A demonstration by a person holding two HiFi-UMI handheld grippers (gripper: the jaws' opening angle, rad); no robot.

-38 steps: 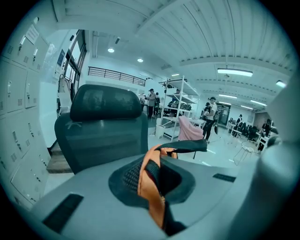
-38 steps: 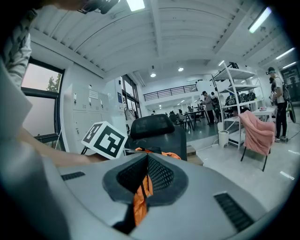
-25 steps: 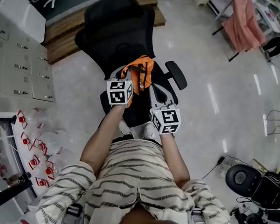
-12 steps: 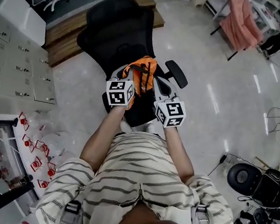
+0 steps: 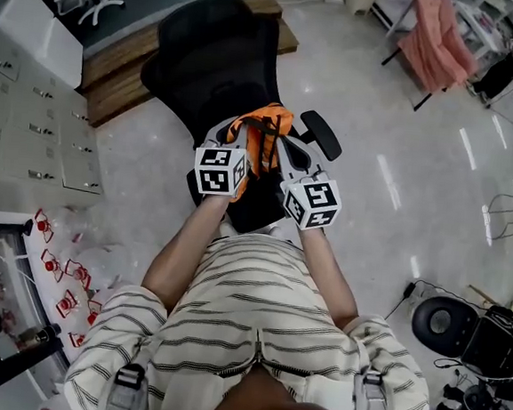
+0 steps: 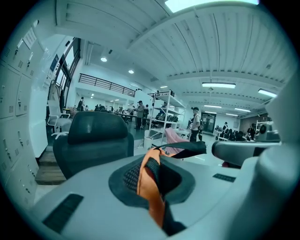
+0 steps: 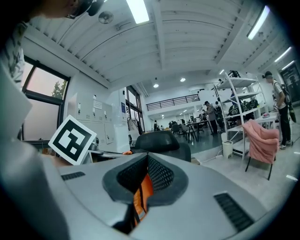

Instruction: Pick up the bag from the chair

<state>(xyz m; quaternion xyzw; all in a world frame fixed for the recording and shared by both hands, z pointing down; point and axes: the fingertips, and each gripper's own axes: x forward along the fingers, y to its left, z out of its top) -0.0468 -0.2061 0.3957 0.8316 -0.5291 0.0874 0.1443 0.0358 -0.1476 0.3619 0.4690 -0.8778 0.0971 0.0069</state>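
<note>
Presently left gripper and right gripper each clamp the orange bag above the chair. Lifting appears under way; next, raise the bag clear.

Grey lockers lined the left side, with a low wooden platform beside them and a heap of clear plastic packets with red print on the pale floor. A pink cloth hung over a dark stand at the upper right. Farther off stood a white shelf rack and several people.
</note>
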